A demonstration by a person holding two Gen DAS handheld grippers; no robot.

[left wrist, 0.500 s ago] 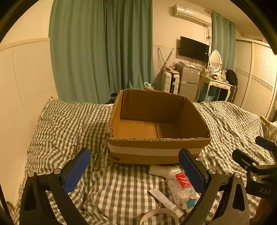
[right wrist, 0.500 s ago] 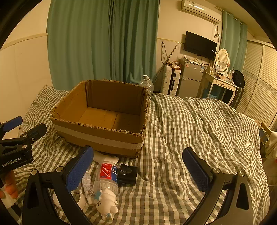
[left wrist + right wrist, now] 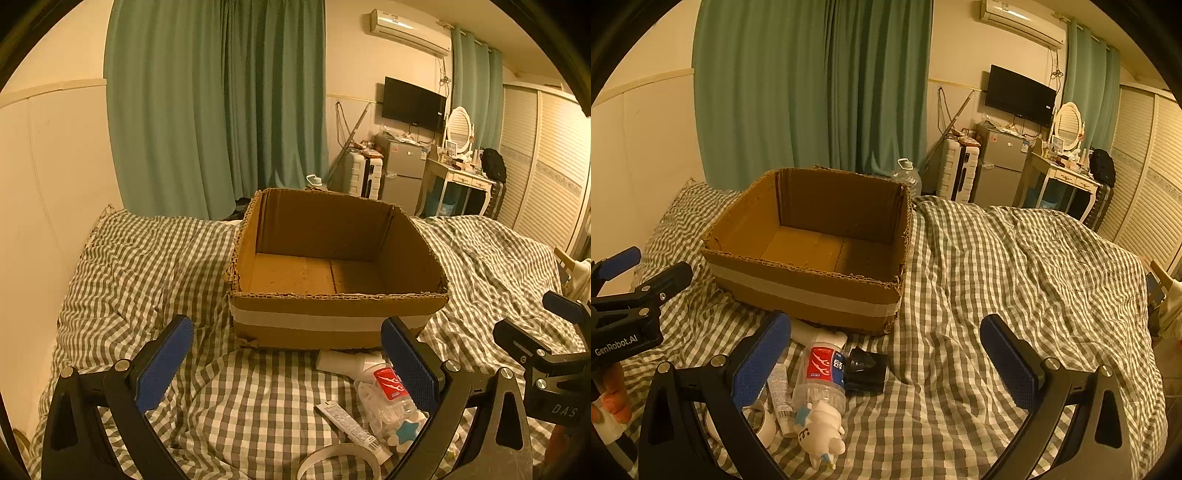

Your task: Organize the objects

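Cardboard box [image 3: 338, 295] sits open-topped in the middle of the bed [image 3: 1015, 258], nothing inside it. Just off its near wall lies a little heap: a plastic bottle [image 3: 822, 373] with a red label, a white figurine [image 3: 820, 434], a thin tube [image 3: 351, 426], a tape roll [image 3: 338, 459] and a small black object [image 3: 866, 369]. Left gripper [image 3: 288, 363] hovers with fingers spread wide, holding nothing; right gripper [image 3: 886, 356] likewise gapes released above the checked cover.
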